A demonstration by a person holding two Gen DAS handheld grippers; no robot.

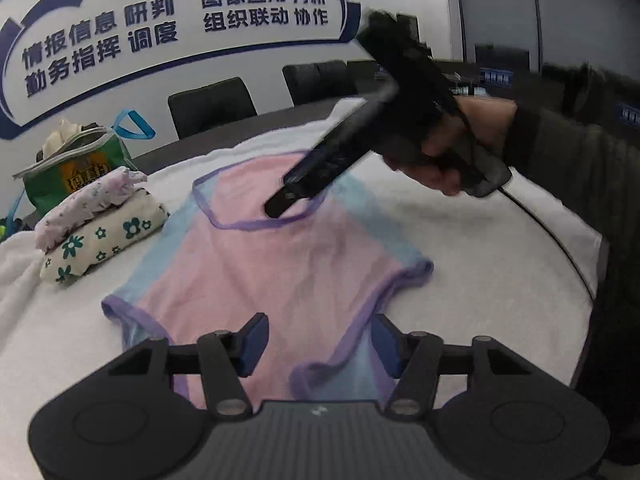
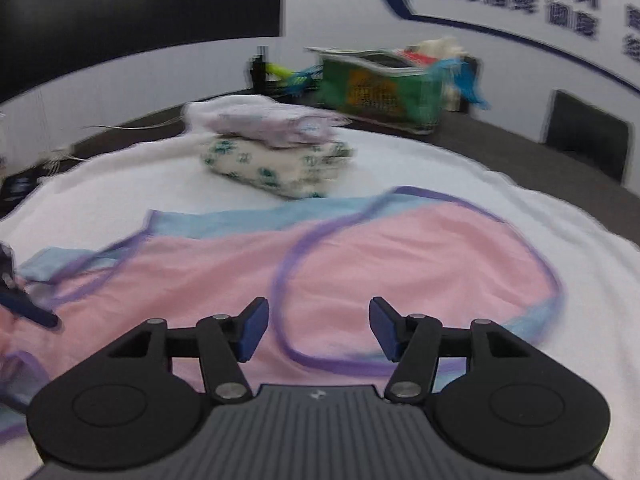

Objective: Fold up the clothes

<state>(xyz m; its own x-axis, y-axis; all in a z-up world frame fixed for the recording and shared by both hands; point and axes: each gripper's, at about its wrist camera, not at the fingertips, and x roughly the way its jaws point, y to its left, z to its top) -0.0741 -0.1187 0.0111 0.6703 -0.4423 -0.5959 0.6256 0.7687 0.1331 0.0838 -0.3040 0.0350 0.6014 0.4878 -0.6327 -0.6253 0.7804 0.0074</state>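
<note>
A pink tank top (image 1: 256, 264) with light-blue side panels and purple trim lies spread flat on a white towel (image 1: 460, 248) that covers the desk (image 1: 224, 136). The left hand-held gripper (image 1: 316, 344) hangs just above the top's lower end, its blue-padded fingers (image 1: 252, 344) spread apart and holding nothing; a purple-edged opening of the garment shows between them. Across from it, the right hand-held gripper (image 1: 286, 200), held in a person's hand (image 1: 452, 148) coming out of a dark sleeve (image 1: 568, 152), points down at the purple neckline at the far end of the top. In its own camera the right hand-held gripper (image 2: 318, 328) is likewise released, fingers wide, with the neckline loop lying directly under and ahead of them; whether the tips touch the cloth I cannot tell, as that view is blurred.

Beyond and to the left of the left hand-held gripper, well apart from the tank top, sits a stack of two folded garments (image 1: 100, 224): a cream one with green flowers below, a pale floral one on top. Behind the stack stands a green bag (image 1: 68, 172) with clothes poking out. Black chairs (image 1: 212, 104) line the far side of the desk under a wall with blue lettering (image 1: 172, 24).
</note>
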